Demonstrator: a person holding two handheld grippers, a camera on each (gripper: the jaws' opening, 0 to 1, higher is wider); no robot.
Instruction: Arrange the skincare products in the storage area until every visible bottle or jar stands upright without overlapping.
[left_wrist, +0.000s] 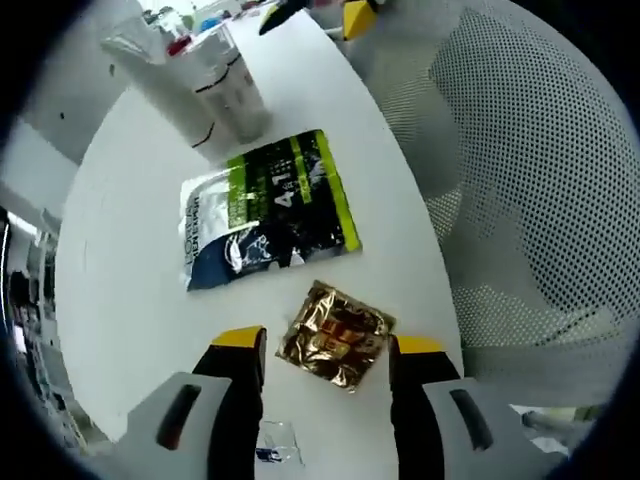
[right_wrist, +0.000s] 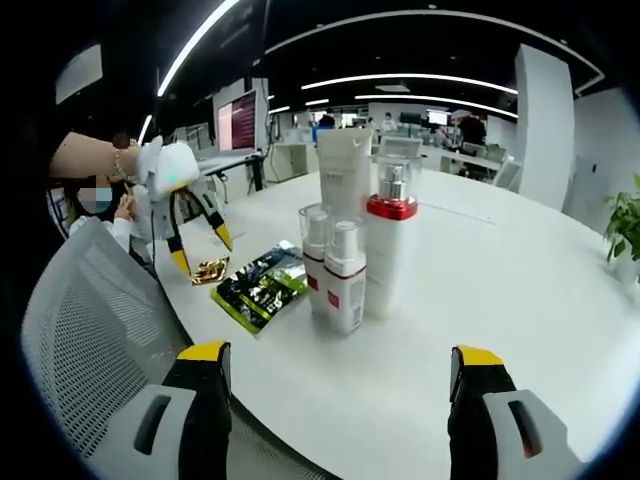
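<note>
Yellow-tipped jaws of the left gripper rise from the bottom of the left gripper view, spread apart and grasping nothing. Between the two tips, lying flat on the white tabletop, is a small gold foil sachet; neither jaw touches it. Just beyond the sachet lies a larger green and dark blue pouch, also flat. Farther along the tabletop stands the group of white skincare bottles, seen from above and tilted by the lens. To the right of the tabletop is a white mesh chair back.

In the right gripper view, the chair back occupies the lower left. Above it, a person's hand holds the left gripper, its jaws released and pointing down over the gold sachet. Beside the sachet lies the green pouch. Near the middle of the tabletop the skincare bottles stand upright in a tight cluster: two small clear-capped pump bottles with red bands in front, a taller bottle with a red collar just behind and to the right, and a white tube standing at the back. The right gripper shows its two jaws at the bottom, wide apart and empty, well short of the bottles
</note>
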